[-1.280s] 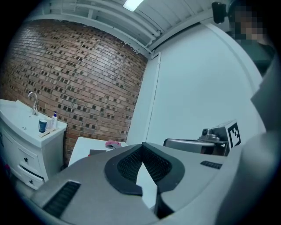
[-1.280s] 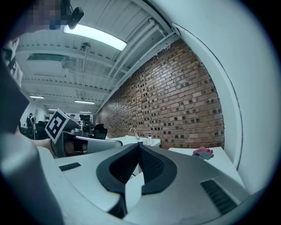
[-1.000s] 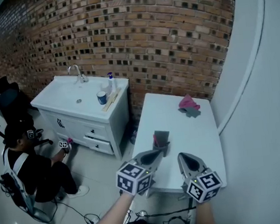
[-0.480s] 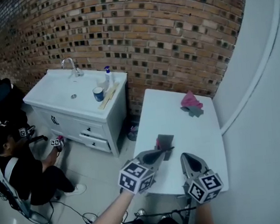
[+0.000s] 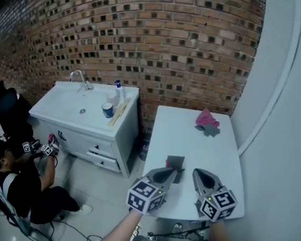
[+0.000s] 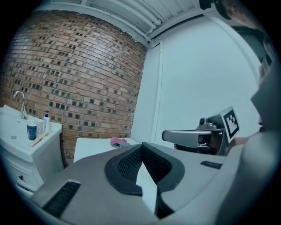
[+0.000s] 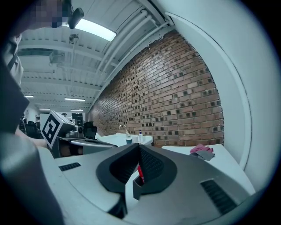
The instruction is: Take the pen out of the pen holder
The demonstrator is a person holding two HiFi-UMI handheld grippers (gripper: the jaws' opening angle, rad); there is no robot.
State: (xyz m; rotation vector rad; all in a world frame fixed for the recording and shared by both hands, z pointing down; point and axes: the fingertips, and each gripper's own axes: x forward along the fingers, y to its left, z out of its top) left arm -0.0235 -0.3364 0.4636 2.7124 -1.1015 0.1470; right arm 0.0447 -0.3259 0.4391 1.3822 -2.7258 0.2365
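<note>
Left gripper and right gripper: each with jaws closed tip to tip, nothing clamped, side by side over the near end of the white table. The red pen sits in the dark pen holder just beyond the left gripper's tip. A pink cloth lies at the far end.

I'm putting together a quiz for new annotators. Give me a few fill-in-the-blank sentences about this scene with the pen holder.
The grey pen holder stands on a white ____.
The wall behind it is built of ____.
The cup on the sink cabinet is coloured ____.
Missing words: table, brick, blue.
</note>
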